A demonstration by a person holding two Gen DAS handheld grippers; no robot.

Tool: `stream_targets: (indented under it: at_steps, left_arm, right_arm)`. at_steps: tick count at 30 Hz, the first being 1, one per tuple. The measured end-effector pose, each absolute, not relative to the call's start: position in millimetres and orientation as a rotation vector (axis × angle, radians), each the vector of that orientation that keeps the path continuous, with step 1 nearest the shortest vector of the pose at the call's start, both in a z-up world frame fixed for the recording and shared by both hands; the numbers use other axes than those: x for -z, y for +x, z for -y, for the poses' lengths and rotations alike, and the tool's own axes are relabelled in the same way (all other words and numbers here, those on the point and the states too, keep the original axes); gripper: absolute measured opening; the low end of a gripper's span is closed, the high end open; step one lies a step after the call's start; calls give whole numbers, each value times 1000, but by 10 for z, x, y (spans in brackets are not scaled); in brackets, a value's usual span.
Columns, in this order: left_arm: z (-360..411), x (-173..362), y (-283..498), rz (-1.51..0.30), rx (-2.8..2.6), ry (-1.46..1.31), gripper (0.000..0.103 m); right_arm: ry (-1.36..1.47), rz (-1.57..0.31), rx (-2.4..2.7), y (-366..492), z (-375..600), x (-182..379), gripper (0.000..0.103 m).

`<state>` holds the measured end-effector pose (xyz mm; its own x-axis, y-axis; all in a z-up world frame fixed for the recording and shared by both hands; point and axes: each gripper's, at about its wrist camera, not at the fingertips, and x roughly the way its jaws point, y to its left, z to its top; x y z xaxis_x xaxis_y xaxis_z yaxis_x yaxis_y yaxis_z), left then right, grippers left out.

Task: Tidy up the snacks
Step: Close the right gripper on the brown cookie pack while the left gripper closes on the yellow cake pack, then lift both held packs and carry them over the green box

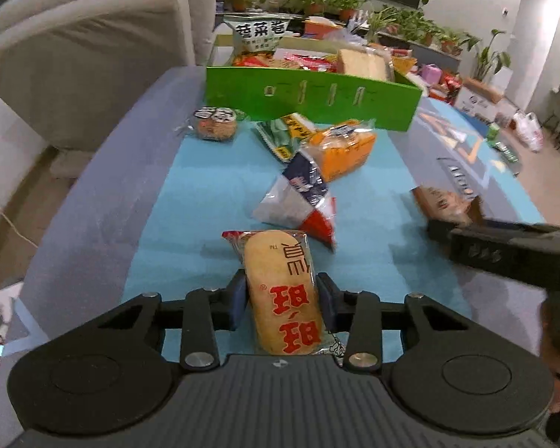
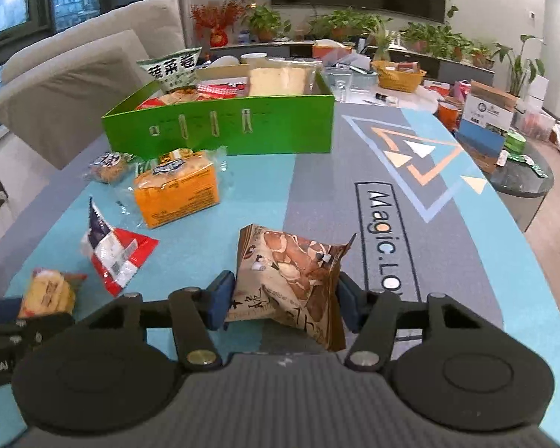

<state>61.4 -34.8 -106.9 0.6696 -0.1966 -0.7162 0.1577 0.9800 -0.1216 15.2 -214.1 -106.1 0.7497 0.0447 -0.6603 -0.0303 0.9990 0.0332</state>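
A yellow rice cracker packet [image 1: 276, 261] with red characters lies on the blue mat, and my left gripper [image 1: 283, 298] is shut on its sides. In the right wrist view the same packet [image 2: 48, 295] shows at the lower left. My right gripper [image 2: 283, 300] is shut on a brown snack packet [image 2: 291, 261], one pad against each side. This packet [image 1: 444, 201] also shows at the right of the left wrist view. The green box [image 2: 220, 127] at the back of the mat holds several snacks.
Loose on the mat between the grippers and the box lie an orange bread packet [image 2: 177, 194], a red, white and blue packet [image 2: 112, 250], a round pastry [image 2: 106, 166] and a green packet [image 1: 280, 134]. A beige sofa [image 1: 74, 56] stands left of the table.
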Motion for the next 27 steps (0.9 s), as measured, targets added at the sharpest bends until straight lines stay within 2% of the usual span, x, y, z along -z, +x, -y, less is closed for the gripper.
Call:
stream_targets:
  at_steps: [3,5,6,8,9,16,17,27]
  left_arm:
    - [340,1052,606,-807,203,-50,36]
    - [334,1053,607,-805,199,-42,36]
    - [318,1057,610,-808,203,-47,36]
    - [284,1063,621,-817,216,-63,36]
    - [274,1065,626,-817,216,-70,36]
    - [192,1060,668,-812,211,-96,36]
    - [181,1057,680,-814,215,-99,36]
    - [86,926,685,-765,216,-121,36]
  right_arm:
    - [4,-729,-37,158,2128,1107,67]
    - [-6,-734,6,168,2126,1134,83]
    - [-2,-737,40,177,2145,1159,87]
    - [10,-736,73,186,2209,1211,101]
    - [23,-738,79,191,2246,1228,102]
    - [40,-725,33,185,2268,1183,99]
    - [52,-714,19,168,2263,1170,94]
    - [41,-665,20,87,2165,1060,92]
